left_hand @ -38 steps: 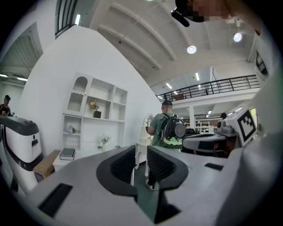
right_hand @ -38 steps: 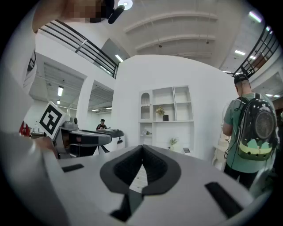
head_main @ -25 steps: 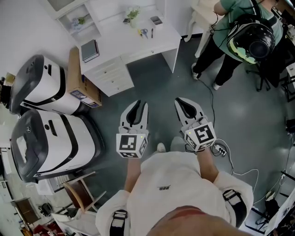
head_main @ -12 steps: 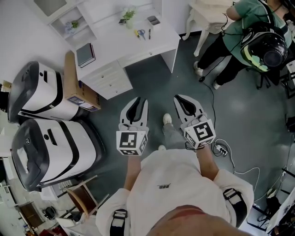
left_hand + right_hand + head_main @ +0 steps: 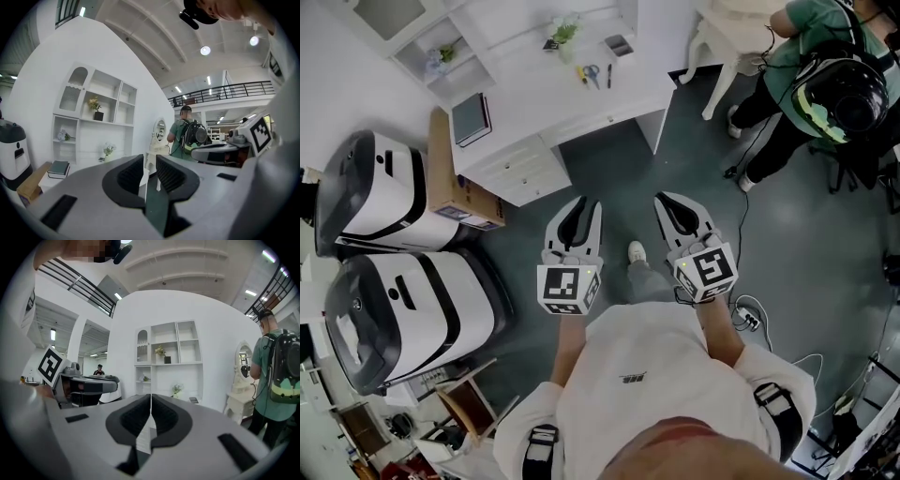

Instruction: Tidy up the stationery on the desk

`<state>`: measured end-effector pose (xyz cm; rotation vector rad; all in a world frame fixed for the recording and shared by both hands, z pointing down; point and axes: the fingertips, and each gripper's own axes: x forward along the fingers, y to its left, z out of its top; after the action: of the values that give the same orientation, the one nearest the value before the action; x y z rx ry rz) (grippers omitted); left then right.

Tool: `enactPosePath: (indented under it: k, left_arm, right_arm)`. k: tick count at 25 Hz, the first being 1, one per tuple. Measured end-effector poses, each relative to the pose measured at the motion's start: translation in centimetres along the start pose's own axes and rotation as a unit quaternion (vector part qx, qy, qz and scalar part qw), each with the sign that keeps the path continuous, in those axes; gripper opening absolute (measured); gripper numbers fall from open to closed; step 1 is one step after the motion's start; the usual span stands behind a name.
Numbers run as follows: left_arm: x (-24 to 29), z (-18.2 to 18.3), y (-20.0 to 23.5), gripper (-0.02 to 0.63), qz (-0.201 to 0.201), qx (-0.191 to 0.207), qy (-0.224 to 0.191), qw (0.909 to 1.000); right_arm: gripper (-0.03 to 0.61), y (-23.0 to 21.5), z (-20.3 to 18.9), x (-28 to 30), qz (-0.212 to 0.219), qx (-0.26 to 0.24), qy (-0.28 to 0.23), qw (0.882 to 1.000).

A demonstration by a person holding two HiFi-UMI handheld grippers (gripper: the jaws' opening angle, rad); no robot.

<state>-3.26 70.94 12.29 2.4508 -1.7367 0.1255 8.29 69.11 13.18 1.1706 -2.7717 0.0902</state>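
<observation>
A white desk (image 5: 581,103) stands ahead of me against the wall. On its top lie blue-handled scissors (image 5: 589,72), a pen (image 5: 608,75), a small dark item (image 5: 618,44) and a little potted plant (image 5: 565,31). A dark book (image 5: 472,117) rests on its left end and shows again as the book (image 5: 58,168). Both grippers hang over the grey floor, well short of the desk. My left gripper (image 5: 589,204) (image 5: 150,161) is open by a narrow gap and holds nothing. My right gripper (image 5: 661,199) (image 5: 151,399) is shut and empty.
Two large white-and-black machines (image 5: 380,192) (image 5: 403,305) and a cardboard box (image 5: 455,178) stand left of the desk. A person with a backpack (image 5: 830,89) is at the upper right by a white chair (image 5: 722,28). Cables (image 5: 750,314) lie on the floor.
The person wearing the grippers has stepped forward, so the desk sits slightly nearer. The backpack wearer has shifted to the right. Both grippers keep their pose.
</observation>
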Motion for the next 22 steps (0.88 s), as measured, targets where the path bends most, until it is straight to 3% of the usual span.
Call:
enactPosePath:
  k: [22]
  left_arm:
    - [18.1, 2.0, 5.8, 0.0, 0.041, -0.003, 0.013, 0.9991]
  right_arm:
    - [-0.003, -13.6, 1.3, 14.5, 0.05, 0.005, 0.004, 0.999]
